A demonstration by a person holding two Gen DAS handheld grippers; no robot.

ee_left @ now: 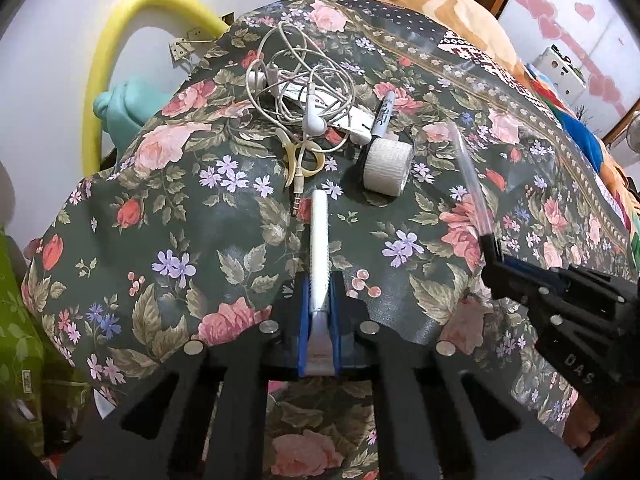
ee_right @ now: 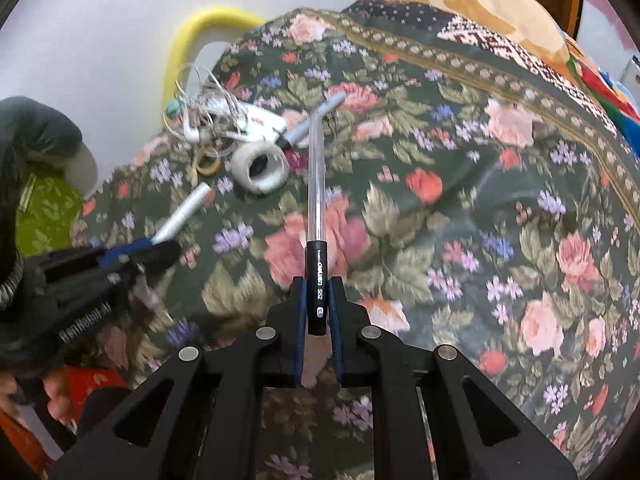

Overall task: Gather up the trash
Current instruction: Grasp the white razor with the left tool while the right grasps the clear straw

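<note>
My left gripper is shut on a white ribbed stick that points forward over the floral cloth; it also shows in the right wrist view. My right gripper is shut on the black end of a clear-barrelled pen, seen in the left wrist view at the right. Ahead on the cloth lie tangled white earphones, a white tape roll, a black marker, small yellow-handled scissors and a white flat packet.
A yellow foam tube arcs against the white wall at the left, with a teal bundle beneath it. An orange blanket lies at the back. Green patterned fabric hangs at the left edge.
</note>
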